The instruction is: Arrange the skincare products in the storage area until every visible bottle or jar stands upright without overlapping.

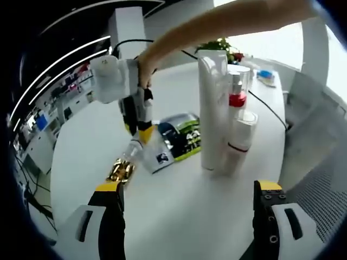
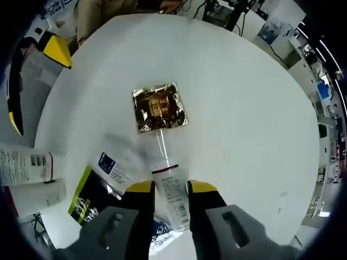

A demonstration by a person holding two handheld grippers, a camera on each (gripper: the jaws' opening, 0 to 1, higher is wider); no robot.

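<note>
A clear bottle with a square gold cap (image 1: 121,169) hangs tilted over the white table (image 1: 179,216), cap end lowest; whether the cap touches the table is unclear. My right gripper (image 1: 140,134), held by a hand, is shut on its labelled body (image 2: 171,197), and the gold cap (image 2: 159,107) points away from the jaws. A tall white tube (image 1: 212,108), a pump bottle with a red band (image 1: 237,92) and a white bottle with a red ring (image 1: 238,142) stand upright close together. My left gripper (image 1: 188,190) is open near the table edge, holding nothing.
Flat sachets and leaflets (image 1: 176,138) lie beside the standing group; a green-black one (image 2: 87,203) sits left of my right jaws. Cables (image 1: 271,108) cross the far table. A grey mesh chair (image 1: 320,189) stands at the right edge. A potted plant (image 1: 219,46) sits far back.
</note>
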